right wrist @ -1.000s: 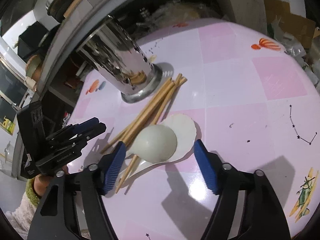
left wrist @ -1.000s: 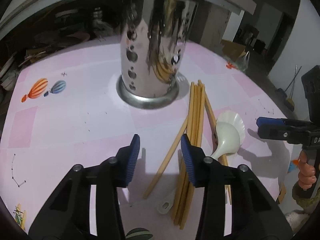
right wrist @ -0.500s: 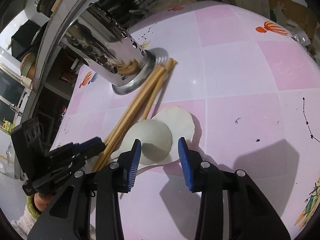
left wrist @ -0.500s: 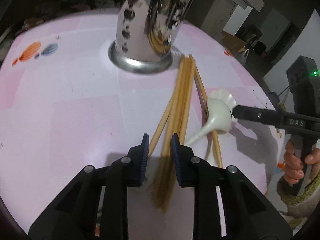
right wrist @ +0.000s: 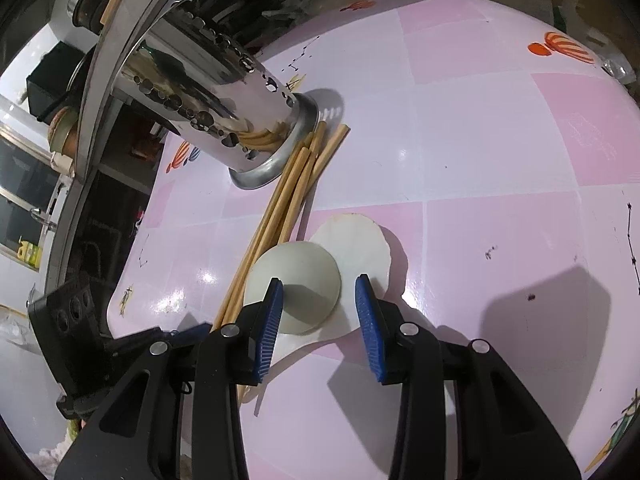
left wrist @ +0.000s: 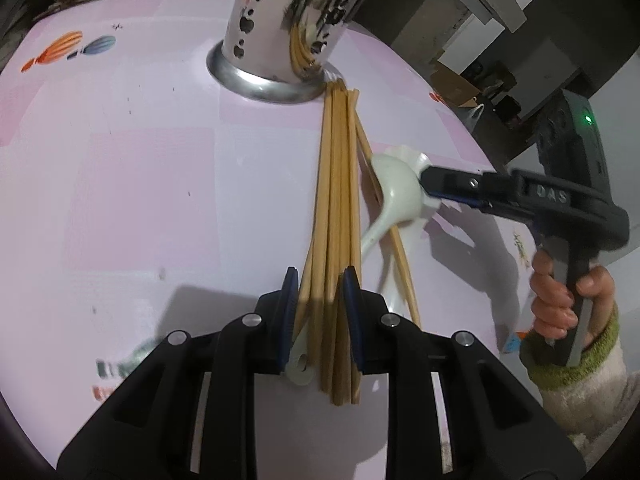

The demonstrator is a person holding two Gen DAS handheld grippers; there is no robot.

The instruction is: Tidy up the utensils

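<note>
Pink checked tabletop (left wrist: 140,200) underneath everything. Perforated steel holder (left wrist: 280,20) upright at the far side. Chopsticks (left wrist: 336,200) flat in a bundle, long axis straight from the near fingers to the holder's base, far tips touching its rim. White spoon (left wrist: 400,196) just right of the bundle, handle slanting under it. Left gripper (left wrist: 320,284) just closed, clamped across the bundle's near end. Right gripper (right wrist: 319,300) also narrowed, straddling the spoon's bowl; whether actually pinching, impossible to tell. Likely next: lifting the bundle's near end and tipping it upright into the holder.
</note>
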